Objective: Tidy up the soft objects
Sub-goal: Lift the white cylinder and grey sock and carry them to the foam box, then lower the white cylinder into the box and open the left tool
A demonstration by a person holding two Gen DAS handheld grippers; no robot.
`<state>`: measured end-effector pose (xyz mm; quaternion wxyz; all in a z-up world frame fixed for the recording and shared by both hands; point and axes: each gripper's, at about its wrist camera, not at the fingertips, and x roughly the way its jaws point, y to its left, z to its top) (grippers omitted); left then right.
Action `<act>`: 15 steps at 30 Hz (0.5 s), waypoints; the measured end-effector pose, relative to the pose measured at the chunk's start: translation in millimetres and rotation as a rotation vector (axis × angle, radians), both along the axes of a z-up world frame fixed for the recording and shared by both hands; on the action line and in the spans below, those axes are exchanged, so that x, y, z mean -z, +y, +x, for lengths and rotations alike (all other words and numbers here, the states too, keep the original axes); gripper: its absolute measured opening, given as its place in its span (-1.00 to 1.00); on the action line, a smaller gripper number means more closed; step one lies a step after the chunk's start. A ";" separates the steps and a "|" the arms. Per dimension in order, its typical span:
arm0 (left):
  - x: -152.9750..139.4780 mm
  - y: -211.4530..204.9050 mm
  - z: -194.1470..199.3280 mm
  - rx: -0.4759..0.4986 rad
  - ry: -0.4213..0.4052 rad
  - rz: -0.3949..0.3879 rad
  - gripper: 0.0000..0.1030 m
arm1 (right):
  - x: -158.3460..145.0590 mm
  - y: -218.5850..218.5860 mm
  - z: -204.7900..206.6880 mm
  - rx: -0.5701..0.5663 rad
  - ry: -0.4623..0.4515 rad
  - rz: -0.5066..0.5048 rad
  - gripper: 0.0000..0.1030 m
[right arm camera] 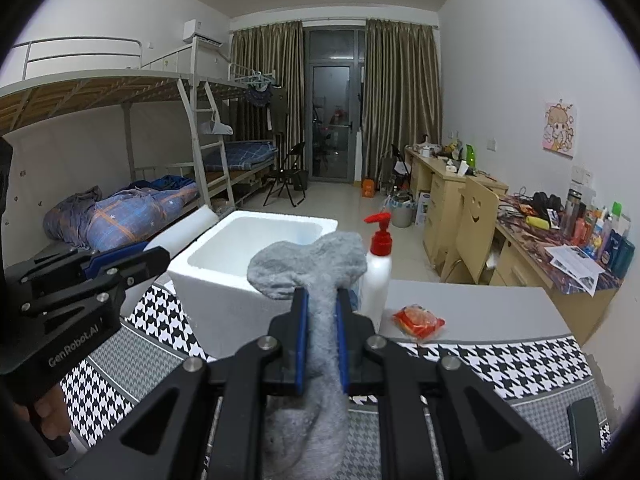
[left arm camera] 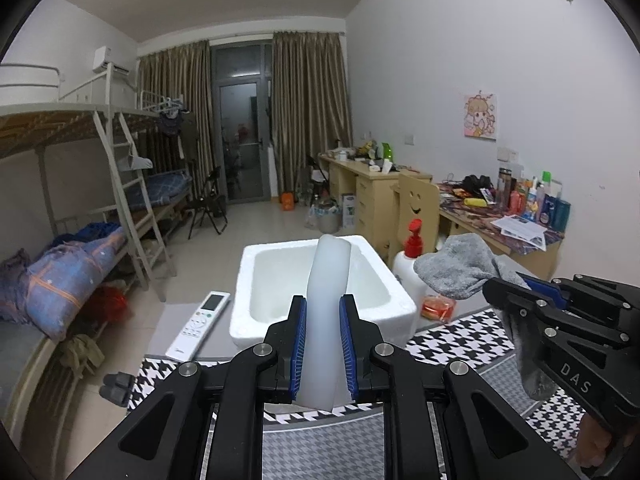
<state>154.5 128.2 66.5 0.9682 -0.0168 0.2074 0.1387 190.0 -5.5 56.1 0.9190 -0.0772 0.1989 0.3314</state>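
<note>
Your left gripper [left arm camera: 323, 344] is clamped on a white foam strip [left arm camera: 326, 320] — both blue pads press its flanks, jaws nearly together. The strip runs up between the fingers and curves away from you, its rounded far end showing against the open white foam box [left arm camera: 256, 308]. The gripper points slightly downward, level with the box's near wall, and is held above the houndstooth cloth [left arm camera: 460, 344] on the table.

White remote control [left arm camera: 200, 320] lies on the table just left of the box, well clear of the jaws.

The box stands at the far side of the table; nothing can be seen inside it from either wrist view.

To its right: a white pump bottle [right arm camera: 378, 276] with a red head, standing upright just beside the box. A small orange-red packet [right arm camera: 418, 320] lies flat on the grey table surface, near the bottle's base.

Your right gripper [right arm camera: 322, 320] is closed tight on a grey fuzzy sock [right arm camera: 308, 268] — the middle is pinched between the pads, the toe end bunches above the fingertips, and the rest hangs down toward you. This gripper also tilts slightly down, at the box's near right corner. Your hand [left arm camera: 596, 444] grips the handle below.
</note>
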 end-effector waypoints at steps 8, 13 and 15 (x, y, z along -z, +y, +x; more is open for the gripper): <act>-4.6 16.1 9.4 -0.026 -0.007 0.001 -0.65 | -6.4 11.1 9.9 -0.011 -0.010 0.011 -0.68; -5.5 25.9 18.0 -0.039 -0.004 -0.001 -0.65 | -8.5 20.6 16.9 -0.011 -0.011 0.008 -0.68; -5.4 30.3 21.9 -0.046 -0.001 -0.008 -0.65 | -9.2 23.8 19.4 -0.013 -0.014 0.006 -0.68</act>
